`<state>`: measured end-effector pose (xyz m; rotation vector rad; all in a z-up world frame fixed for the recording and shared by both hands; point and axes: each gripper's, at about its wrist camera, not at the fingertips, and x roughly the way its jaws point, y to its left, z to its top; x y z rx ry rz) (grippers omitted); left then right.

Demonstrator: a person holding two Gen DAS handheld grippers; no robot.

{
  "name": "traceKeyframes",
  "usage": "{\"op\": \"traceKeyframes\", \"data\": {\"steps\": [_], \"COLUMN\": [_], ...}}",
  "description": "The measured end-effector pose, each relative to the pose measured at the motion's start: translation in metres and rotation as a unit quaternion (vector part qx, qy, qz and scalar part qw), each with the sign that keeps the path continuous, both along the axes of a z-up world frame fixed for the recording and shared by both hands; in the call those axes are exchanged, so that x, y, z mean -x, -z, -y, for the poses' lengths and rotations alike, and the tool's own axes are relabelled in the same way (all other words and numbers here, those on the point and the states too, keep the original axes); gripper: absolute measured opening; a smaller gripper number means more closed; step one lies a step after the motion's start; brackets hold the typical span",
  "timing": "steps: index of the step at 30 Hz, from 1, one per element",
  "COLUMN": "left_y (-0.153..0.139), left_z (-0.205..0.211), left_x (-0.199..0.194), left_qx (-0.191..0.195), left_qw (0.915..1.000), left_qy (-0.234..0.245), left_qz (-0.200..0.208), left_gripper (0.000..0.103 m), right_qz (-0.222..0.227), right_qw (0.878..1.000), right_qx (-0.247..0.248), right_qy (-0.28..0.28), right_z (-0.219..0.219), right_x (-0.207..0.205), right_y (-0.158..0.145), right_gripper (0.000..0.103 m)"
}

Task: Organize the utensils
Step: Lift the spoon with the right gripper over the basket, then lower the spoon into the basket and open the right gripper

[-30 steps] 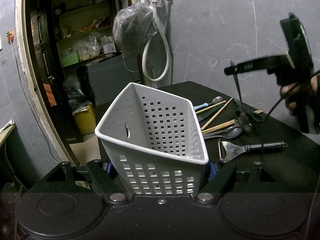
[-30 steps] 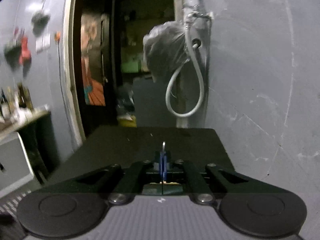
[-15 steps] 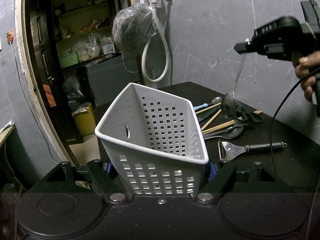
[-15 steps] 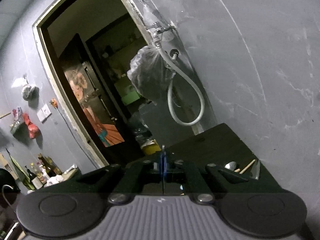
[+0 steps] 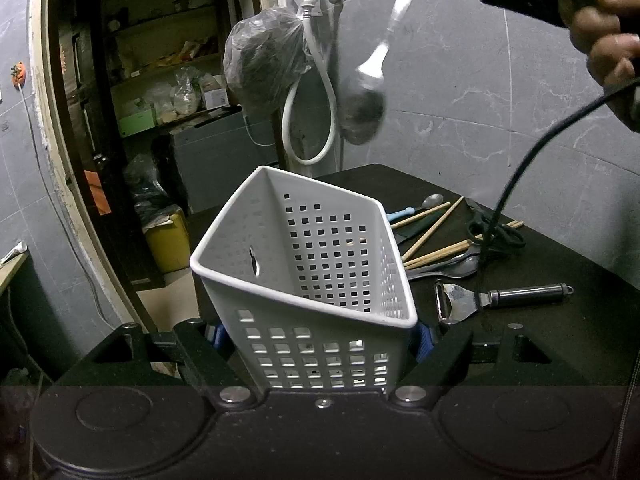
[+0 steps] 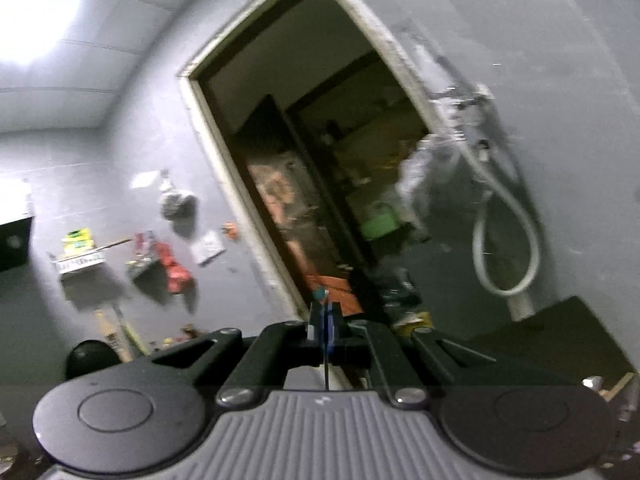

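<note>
Dark tabletop [image 5: 560,340]: left hand-held gripper [image 5: 320,332] clamps basket [image 5: 304,272], right hand-held gripper [image 6: 326,326] pinches spoon [image 5: 366,92] w/ bowl down; center over opening, lower, then release

Both wrist views face the doorway [image 5: 132,128] wall; left looks downward, right level.

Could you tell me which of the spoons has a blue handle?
The small spoon lying farthest back on the table, beside the chopsticks; the spoon in the air and the one by the peeler are plain metal.
</note>
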<state>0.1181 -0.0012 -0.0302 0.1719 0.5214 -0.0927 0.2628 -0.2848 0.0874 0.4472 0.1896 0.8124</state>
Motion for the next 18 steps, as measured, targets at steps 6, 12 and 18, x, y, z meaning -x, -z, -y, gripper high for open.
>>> {"op": "traceKeyframes", "data": {"steps": [6, 12, 18], "left_y": [0.0, 0.003, 0.007], "left_z": [0.001, 0.003, 0.005], "left_x": [0.001, 0.003, 0.004], "left_qx": [-0.003, -0.001, -0.006], "left_qw": [1.0, 0.9999, 0.9997], "left_qy": [0.002, -0.004, 0.003], "left_qz": [0.001, 0.01, 0.023], "left_gripper": [0.081, 0.081, 0.081], "right_qz": [-0.004, -0.016, -0.011], "right_qw": [0.999, 0.997, 0.993], "right_qx": [0.01, 0.045, 0.098], "right_qy": [-0.041, -0.056, -0.063], "right_z": [-0.021, -0.035, -0.056], "right_x": [-0.001, 0.004, 0.016], "right_y": [0.004, 0.007, 0.009], "right_gripper": [0.002, 0.002, 0.002]}}
